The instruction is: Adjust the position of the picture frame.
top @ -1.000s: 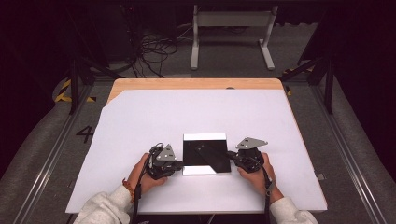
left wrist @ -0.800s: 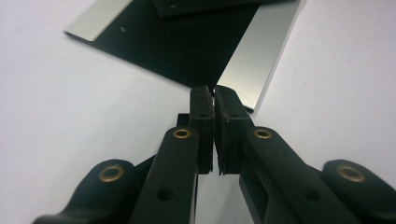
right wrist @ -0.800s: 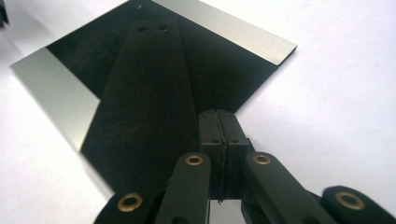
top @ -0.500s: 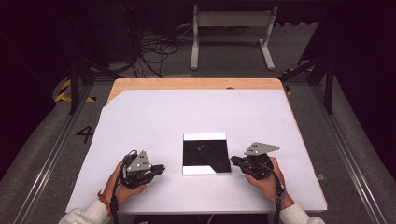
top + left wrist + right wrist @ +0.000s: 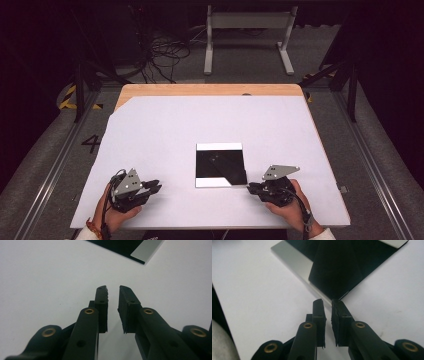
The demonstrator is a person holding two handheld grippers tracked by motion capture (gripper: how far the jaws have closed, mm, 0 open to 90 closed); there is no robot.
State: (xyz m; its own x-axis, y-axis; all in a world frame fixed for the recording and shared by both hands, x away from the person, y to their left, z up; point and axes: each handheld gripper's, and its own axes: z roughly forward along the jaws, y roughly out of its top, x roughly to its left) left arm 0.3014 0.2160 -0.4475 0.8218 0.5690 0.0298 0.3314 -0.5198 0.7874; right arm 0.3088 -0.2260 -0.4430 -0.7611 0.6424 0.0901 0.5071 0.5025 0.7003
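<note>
A black square sheet [image 5: 220, 165] with a pale strip along its far and near edges lies flat on the white table [image 5: 200, 125]. My left gripper [image 5: 157, 187] rests near the front left, well apart from the sheet. Its jaws have just been opening and stand a narrow gap apart with nothing between them [image 5: 113, 287]; a corner of the sheet [image 5: 125, 247] lies far ahead. My right gripper [image 5: 250, 189] sits just off the sheet's near right corner. Its jaws have also just been opening, slightly parted and empty [image 5: 327, 301], pointing at the sheet's corner [image 5: 347, 265].
A strip of wooden tabletop [image 5: 210, 90] shows past the white cover at the far edge. Metal rails [image 5: 55, 165] run along both sides of the table. Cables [image 5: 165, 55] and a grey stand [image 5: 247, 25] are on the floor behind.
Both grippers have drawn back from the sheet's sides. The left one moved far to the left and nearer the front edge, the right one a little to the right. The sheet has stayed put.
</note>
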